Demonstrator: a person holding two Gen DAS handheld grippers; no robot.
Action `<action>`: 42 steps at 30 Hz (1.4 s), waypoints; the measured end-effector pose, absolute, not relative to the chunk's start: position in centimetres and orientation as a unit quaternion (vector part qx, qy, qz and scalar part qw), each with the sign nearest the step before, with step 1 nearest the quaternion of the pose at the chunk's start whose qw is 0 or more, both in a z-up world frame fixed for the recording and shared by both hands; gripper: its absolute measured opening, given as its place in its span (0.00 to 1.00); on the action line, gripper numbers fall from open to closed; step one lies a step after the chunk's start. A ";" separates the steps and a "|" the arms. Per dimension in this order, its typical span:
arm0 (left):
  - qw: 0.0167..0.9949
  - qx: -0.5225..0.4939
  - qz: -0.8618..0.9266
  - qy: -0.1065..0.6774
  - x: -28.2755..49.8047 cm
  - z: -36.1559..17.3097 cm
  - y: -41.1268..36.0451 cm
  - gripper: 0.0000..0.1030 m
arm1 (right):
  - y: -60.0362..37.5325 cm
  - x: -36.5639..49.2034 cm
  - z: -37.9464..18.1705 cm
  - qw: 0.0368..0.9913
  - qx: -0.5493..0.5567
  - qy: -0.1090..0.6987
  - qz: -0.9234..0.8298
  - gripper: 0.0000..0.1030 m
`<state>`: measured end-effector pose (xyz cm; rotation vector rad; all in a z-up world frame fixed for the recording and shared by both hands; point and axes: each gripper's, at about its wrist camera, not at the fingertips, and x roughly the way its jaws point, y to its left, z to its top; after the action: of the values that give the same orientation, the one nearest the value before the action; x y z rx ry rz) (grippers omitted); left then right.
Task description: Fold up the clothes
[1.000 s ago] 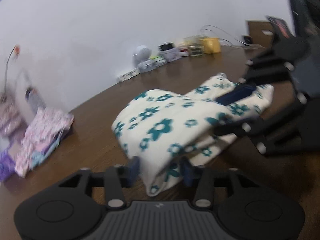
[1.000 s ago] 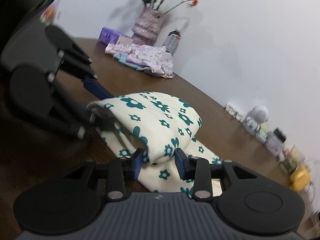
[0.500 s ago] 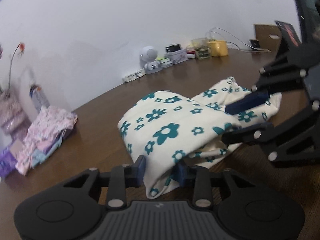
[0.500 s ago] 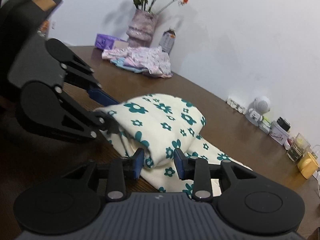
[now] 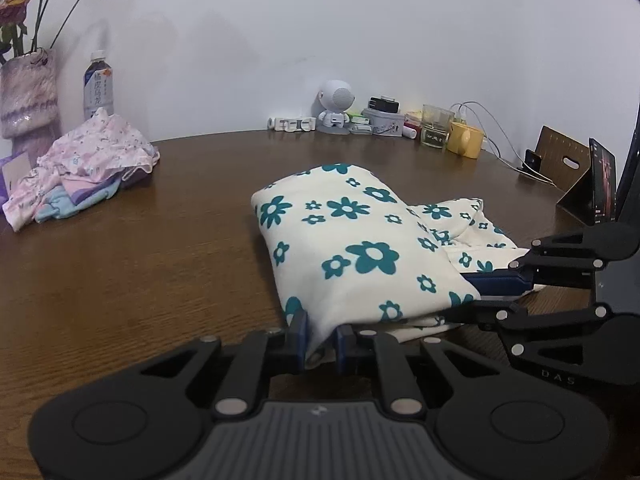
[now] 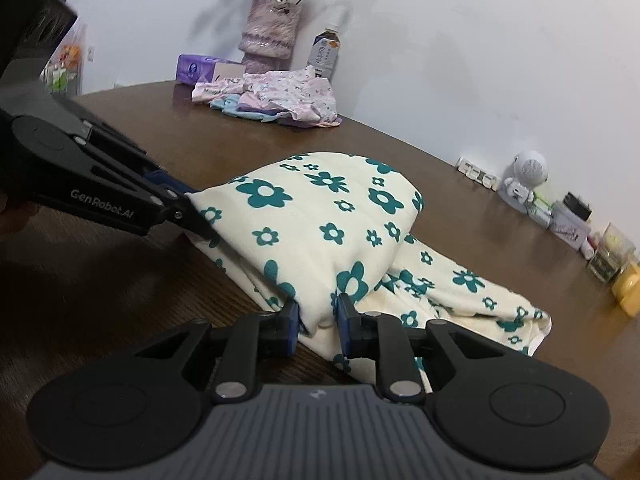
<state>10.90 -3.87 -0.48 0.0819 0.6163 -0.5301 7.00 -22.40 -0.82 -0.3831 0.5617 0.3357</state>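
Pinching floral garment [image 5: 352, 240] (both corners): left gripper [image 5: 322, 334], right gripper [image 6: 318, 322].

Home: flower vase [image 6: 269, 32], cluttered wooden table [image 5: 140, 260]

The left gripper [image 6: 200, 224], seen from the right wrist camera, carried the white lettering "GenRobot.AI" along its black arm. In the left wrist view the right gripper [image 5: 476, 296] bore the faint raised letters "DAS" on its black housing. The bottle [image 5: 98, 88] by the wall had a label with printed characters, probably Chinese, too small to read.
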 end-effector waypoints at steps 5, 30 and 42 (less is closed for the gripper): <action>0.914 0.044 -0.267 0.303 9.8 0.5 -3.6 0.24 | -23.6 6.6 0.3 0.926 -0.151 0.291 0.188 0.36; 0.882 -0.157 -0.247 0.370 13.7 1.3 0.6 0.30 | -26.3 12.3 0.9 0.916 0.092 0.347 0.177 0.32; 0.900 -0.176 -0.202 0.343 15.2 2.5 3.2 0.57 | -25.6 14.7 2.2 0.915 0.126 0.336 0.186 0.51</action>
<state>15.21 3.20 2.53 -0.3632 0.7103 -0.4184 14.74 -25.63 2.18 0.2592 0.6922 0.3823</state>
